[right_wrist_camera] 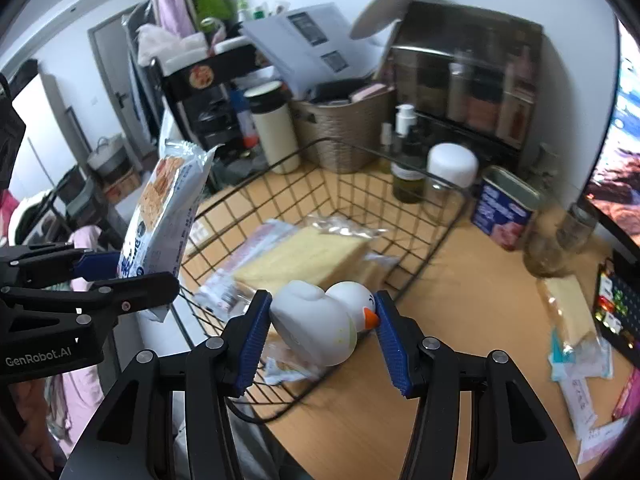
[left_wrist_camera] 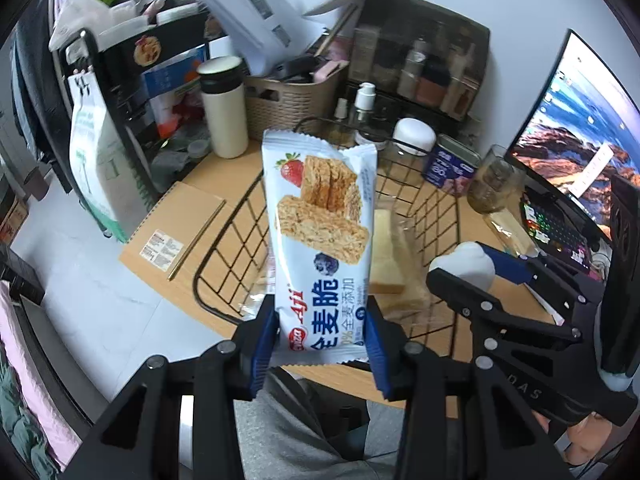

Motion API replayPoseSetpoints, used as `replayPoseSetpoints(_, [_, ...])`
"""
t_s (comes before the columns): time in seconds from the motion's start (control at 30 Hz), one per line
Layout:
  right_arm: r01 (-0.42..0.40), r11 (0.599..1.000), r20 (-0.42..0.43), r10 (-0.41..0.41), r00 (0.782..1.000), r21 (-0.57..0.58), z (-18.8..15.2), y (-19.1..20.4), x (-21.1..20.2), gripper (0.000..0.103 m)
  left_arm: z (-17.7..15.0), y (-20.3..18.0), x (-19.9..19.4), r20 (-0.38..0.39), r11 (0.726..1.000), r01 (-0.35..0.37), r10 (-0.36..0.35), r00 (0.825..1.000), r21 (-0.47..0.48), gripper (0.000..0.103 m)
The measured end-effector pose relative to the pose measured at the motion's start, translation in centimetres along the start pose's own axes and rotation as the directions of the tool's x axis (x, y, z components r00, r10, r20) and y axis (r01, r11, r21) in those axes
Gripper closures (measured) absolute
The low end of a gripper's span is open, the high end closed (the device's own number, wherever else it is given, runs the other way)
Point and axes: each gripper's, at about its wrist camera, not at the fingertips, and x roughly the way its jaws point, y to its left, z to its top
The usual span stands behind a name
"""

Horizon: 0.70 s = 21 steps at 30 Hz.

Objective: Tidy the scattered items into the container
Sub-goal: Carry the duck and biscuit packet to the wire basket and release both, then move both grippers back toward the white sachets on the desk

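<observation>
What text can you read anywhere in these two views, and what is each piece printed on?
"Aji", "全麦脆" and "全麦添加": snack packet clamped in the left gripper.
"80": blue tin behind the wire basket; the rest is blurred.
"GenRobot.AI": body of the left gripper, right wrist view.
"DAS": body of the right gripper, left wrist view.
Cardboard sticker, papers, monitor: too small to read.

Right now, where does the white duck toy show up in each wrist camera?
Left wrist: duck at lower right, held in the right tool.
Right wrist: duck at bottom centre, between the tool's blue pads.
Shared landmark: the wire basket just behind it.
</observation>
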Motion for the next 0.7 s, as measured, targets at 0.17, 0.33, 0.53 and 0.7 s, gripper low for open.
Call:
replayPoseSetpoints(0.17, [0.000,1.000,-0.009,0.000,1.000,-0.014,0.5,1.0,1.1,0.049,0.1,0.5,0.3,0.018,1.000,0.000,0.000,1.000,0.007,0.041])
replayPoseSetpoints(0.33, [0.021,1.000,-0.010,-0.021,1.000,-0.016,0.6,1.2,1.2,0.036,0.8,0.9,0.3,0.038,1.000,0.022,-0.021,0.999,-0.018,0.032])
replayPoseSetpoints(0.53, [0.029,1.000,-0.010,-0.029,1.000,0.001,0.9,0.6,1.1,0.036,1.0,0.3,0.7,0.023,0.999,0.035,-0.035,0.999,-0.006,0.032])
replayPoseSetpoints(0.7, [0.032,0.999,-0.006,-0.032,0.999,0.026,0.6,-0.5,0.5,0.036,1.1,-0.8,0.5,0.031,0.999,0.048,-0.049,0.998,0.013,0.032])
